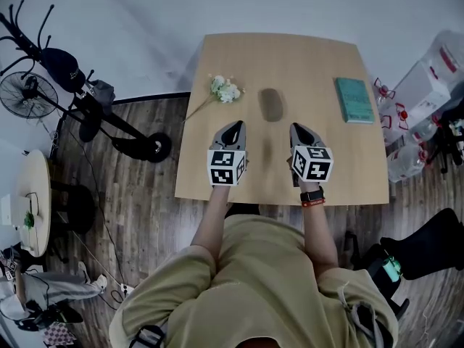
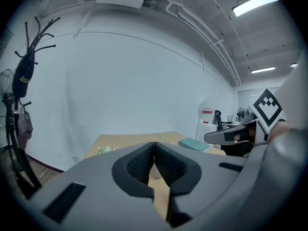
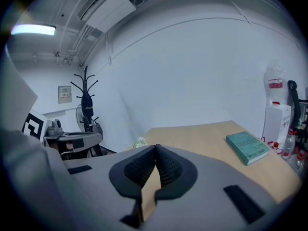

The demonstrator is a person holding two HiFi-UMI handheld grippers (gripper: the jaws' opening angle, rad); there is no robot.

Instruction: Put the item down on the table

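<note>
Both grippers are over the near half of the table (image 1: 304,56), side by side, neither touching it as far as I can tell. Left gripper (image 2: 153,143): jaws closed tip to tip, nothing between them. Right gripper (image 3: 155,147): same, pads together, empty.

The dark oval item (image 1: 272,105) lies flat on the table, just ahead of the two grippers and roughly centred between them, clear of both. A bunch of white flowers (image 1: 225,88) lies to its left, a teal book (image 1: 354,100) well off to its right near the table edge.

Text: the book cover has print, too small to read (same in the right gripper view). A white container (image 3: 275,83) beyond the table carries a red label, illegible. The black-and-white square markers on the gripper cubes are patterns only.
</note>
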